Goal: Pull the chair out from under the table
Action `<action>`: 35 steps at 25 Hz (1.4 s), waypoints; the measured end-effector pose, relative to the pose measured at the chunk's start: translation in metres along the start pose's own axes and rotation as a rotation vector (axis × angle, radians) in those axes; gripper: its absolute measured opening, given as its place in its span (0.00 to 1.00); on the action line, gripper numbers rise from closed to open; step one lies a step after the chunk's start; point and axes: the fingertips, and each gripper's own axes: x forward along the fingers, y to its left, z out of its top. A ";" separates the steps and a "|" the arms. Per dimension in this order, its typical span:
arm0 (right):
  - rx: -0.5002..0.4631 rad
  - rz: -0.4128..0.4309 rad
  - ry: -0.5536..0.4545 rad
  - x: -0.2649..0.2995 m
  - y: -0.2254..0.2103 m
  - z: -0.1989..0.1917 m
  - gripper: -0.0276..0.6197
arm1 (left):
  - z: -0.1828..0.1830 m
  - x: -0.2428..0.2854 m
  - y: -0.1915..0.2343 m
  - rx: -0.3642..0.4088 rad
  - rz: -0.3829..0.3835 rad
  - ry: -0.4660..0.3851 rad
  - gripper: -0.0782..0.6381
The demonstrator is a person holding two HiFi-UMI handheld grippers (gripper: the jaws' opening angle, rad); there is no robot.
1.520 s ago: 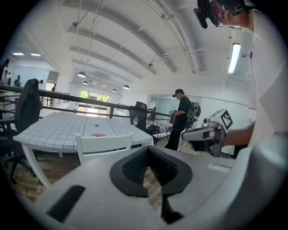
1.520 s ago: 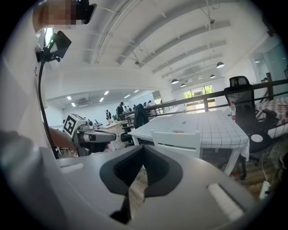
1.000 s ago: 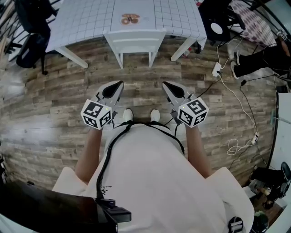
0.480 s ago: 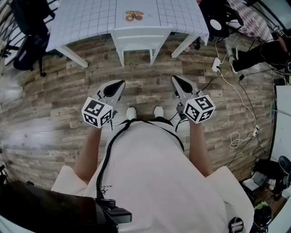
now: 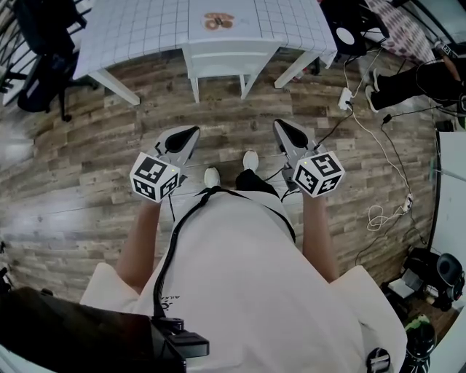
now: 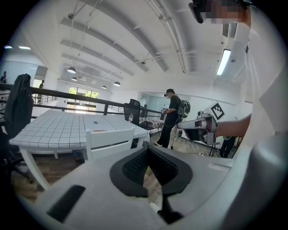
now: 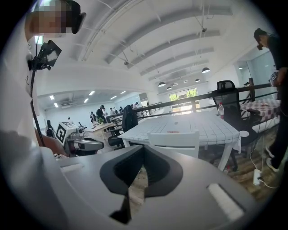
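The white chair (image 5: 222, 62) stands tucked under the white grid-topped table (image 5: 138, 33), its back facing me. In the head view my left gripper (image 5: 191, 132) and right gripper (image 5: 281, 124) are held side by side over the wood floor, well short of the chair and pointing at it. Both are shut with nothing between the jaws. In the left gripper view the chair back (image 6: 109, 140) rises just beyond the closed left gripper (image 6: 147, 148). The right gripper view shows the chair back (image 7: 176, 140) ahead of the closed right gripper (image 7: 143, 147).
A black office chair (image 5: 40, 69) stands at the table's left end. Another black chair (image 5: 349, 40), a power strip (image 5: 345, 99) with cables, and a standing person (image 5: 411, 81) are at the right. A small plate (image 5: 218, 20) sits on the table. My feet (image 5: 250, 160) are between the grippers.
I have stepped toward the table, one foot now ahead of the other. Both grippers have come forward with me, the right one also drifting outward. Both stay shut.
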 end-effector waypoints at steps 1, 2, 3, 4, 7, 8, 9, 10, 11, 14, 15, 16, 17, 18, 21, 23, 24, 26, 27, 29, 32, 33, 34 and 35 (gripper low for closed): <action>-0.002 -0.001 0.000 0.001 0.000 0.001 0.05 | -0.001 0.001 0.001 -0.001 -0.002 0.002 0.12; -0.002 -0.001 0.001 0.003 -0.001 0.001 0.05 | -0.001 0.002 0.001 -0.003 -0.002 0.003 0.12; 0.000 0.001 0.002 0.005 -0.002 0.001 0.05 | -0.001 0.003 0.002 -0.005 -0.001 0.004 0.12; 0.002 0.002 0.003 0.007 -0.004 0.002 0.05 | -0.001 0.005 0.004 -0.007 0.001 0.004 0.12; 0.005 0.009 0.002 0.013 -0.012 0.005 0.05 | 0.001 0.011 0.009 -0.012 0.012 0.007 0.12; 0.004 0.016 0.002 0.015 -0.014 0.007 0.05 | 0.002 0.013 0.011 -0.013 0.017 0.008 0.12; 0.002 0.025 0.001 0.018 -0.017 0.010 0.05 | 0.003 0.016 0.014 -0.014 0.022 0.008 0.12; 0.001 0.035 0.001 0.022 -0.021 0.012 0.05 | 0.005 0.020 0.016 -0.015 0.027 0.008 0.12; 0.000 0.043 0.000 0.025 -0.025 0.015 0.05 | 0.007 0.025 0.018 -0.015 0.031 0.009 0.12; 0.001 0.063 -0.004 0.035 -0.041 0.022 0.05 | 0.015 0.043 0.022 -0.020 0.033 0.010 0.12; 0.000 0.069 -0.004 0.038 -0.048 0.024 0.05 | 0.019 0.050 0.023 -0.021 0.033 0.009 0.12; 0.000 0.075 -0.002 0.041 -0.055 0.026 0.05 | 0.023 0.057 0.024 -0.023 0.034 0.009 0.12; -0.001 0.082 0.001 0.044 -0.062 0.028 0.05 | 0.027 0.065 0.025 -0.024 0.037 0.008 0.12; -0.002 0.088 0.004 0.046 -0.071 0.031 0.05 | 0.031 0.074 0.027 -0.026 0.039 0.009 0.12; -0.003 0.107 0.005 0.053 -0.101 0.042 0.05 | 0.043 0.104 0.031 -0.035 0.050 0.021 0.12; -0.002 0.123 -0.001 0.056 -0.121 0.051 0.05 | 0.052 0.123 0.033 -0.044 0.058 0.024 0.12; -0.002 0.133 -0.004 0.059 -0.129 0.055 0.05 | 0.056 0.131 0.033 -0.044 0.064 0.024 0.12; 0.000 0.160 -0.011 0.065 -0.145 0.064 0.05 | 0.066 0.145 0.035 -0.037 0.078 0.024 0.12; 0.004 0.174 -0.013 0.068 -0.151 0.068 0.05 | 0.070 0.152 0.036 -0.033 0.086 0.024 0.12; 0.012 0.206 -0.011 0.075 -0.162 0.074 0.05 | 0.078 0.165 0.038 -0.026 0.105 0.025 0.12; 0.023 0.263 0.009 0.082 -0.174 0.075 0.05 | 0.085 0.183 0.039 0.003 0.145 0.049 0.12; 0.021 0.282 0.020 0.084 -0.178 0.073 0.05 | 0.084 0.190 0.039 0.013 0.156 0.061 0.12; 0.013 0.301 0.033 0.086 -0.181 0.069 0.05 | 0.083 0.196 0.038 0.016 0.165 0.071 0.12; 0.001 0.317 0.047 0.087 -0.185 0.066 0.05 | 0.082 0.202 0.038 0.010 0.171 0.077 0.12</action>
